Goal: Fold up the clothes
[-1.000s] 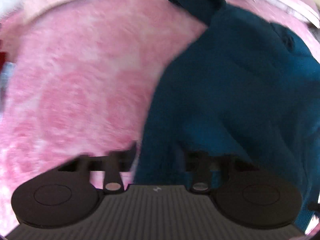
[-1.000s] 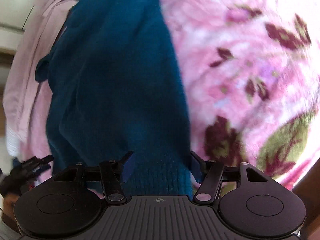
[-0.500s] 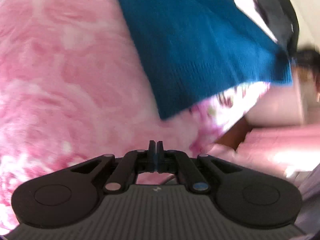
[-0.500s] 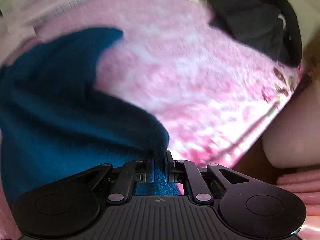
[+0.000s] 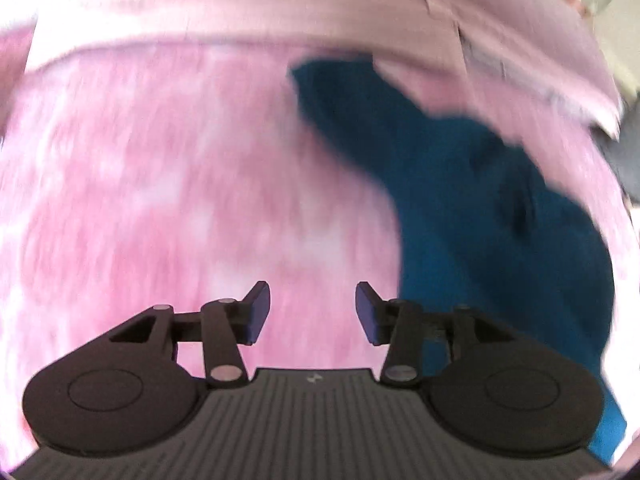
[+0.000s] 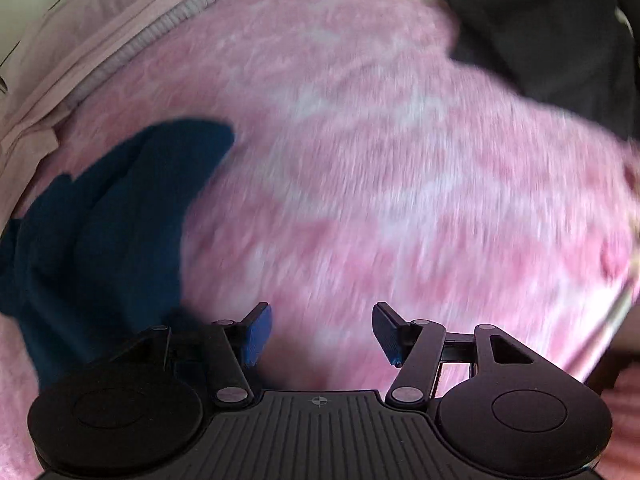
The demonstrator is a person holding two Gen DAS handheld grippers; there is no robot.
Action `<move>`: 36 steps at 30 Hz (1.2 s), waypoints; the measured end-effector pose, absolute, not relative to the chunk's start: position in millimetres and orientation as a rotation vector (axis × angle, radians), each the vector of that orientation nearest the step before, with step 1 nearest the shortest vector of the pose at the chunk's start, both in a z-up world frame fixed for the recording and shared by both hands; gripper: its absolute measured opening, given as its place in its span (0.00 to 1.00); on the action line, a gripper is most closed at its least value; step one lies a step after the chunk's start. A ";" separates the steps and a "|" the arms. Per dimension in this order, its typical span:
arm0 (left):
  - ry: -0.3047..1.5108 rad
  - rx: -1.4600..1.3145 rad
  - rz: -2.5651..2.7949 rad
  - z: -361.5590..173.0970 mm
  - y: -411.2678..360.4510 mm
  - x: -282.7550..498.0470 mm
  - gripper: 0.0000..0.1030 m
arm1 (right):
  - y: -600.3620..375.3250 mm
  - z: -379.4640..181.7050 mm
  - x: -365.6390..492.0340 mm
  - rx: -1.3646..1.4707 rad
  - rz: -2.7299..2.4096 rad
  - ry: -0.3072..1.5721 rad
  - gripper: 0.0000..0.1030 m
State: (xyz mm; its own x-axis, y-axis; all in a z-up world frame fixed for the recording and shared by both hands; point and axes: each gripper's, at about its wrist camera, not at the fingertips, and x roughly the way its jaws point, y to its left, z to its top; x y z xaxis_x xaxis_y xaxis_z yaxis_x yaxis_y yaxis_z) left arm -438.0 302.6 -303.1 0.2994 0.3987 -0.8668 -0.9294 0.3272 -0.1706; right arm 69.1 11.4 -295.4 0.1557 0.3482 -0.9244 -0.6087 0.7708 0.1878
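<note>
Both claws have let go of the sweater. A second ago each was closed on its teal knit; half a second ago the right claw was pinching an edge and the left claw was pressed together on nothing. Now the left claw has its jaws opening with only pink blanket showing between them, and the right claw is likewise opening, with nothing between its blue pads.

Judgement: one fold or drag has been completed and the garment has been laid down. The sweater does not yet look like a compact folded stack; a sleeve-like strip runs out toward 11 o'clock in the left view, so more folds probably remain.

Location of the sweater: it lies on the blanket on the bed. In the left wrist view it occupies the 1 to 4 o'clock sector, running down behind the right-hand finger linkage. In the right wrist view it lies at 8 to 10 o'clock, beside and partly behind the left-hand linkage.

Pose: both claws point steeply down at the blanket, above the surface, not touching cloth. Both views are motion-blurred.

A dark garment lies at 1 o'clock in the right view. A pale pink sheet borders the blanket at 12 o'clock.
</note>
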 end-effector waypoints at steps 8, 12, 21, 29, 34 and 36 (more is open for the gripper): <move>0.871 -0.530 1.015 -305.1 416.0 -355.4 0.50 | 35.1 -312.5 135.0 -0.263 0.665 1.211 0.58; 0.907 -0.465 1.007 -317.6 457.6 -335.4 0.56 | 63.3 -322.4 151.7 -0.236 0.673 1.205 0.58; 1.037 -0.414 0.930 -379.2 516.8 -291.1 0.29 | 115.1 -346.1 140.5 -0.355 0.694 1.217 0.58; 0.593 -0.514 1.266 -281.2 454.6 -402.3 0.07 | 121.1 -356.1 127.5 -0.357 0.683 1.286 0.58; 0.480 -0.468 1.559 -225.7 385.2 -485.2 0.17 | 136.4 -354.3 116.0 -0.359 0.715 1.288 0.58; 0.576 -0.477 1.653 -247.0 372.9 -504.1 0.29 | 144.0 -354.5 105.4 -0.342 0.734 1.302 0.58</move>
State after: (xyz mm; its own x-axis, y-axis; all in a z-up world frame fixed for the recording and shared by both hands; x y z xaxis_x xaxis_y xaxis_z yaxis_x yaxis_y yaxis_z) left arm -504.1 372.9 -247.0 -0.1552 0.7805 -0.6056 -0.9878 -0.1157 0.1040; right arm 105.4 144.0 -354.5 0.0854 0.2965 -0.9512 -0.6608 0.7314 0.1687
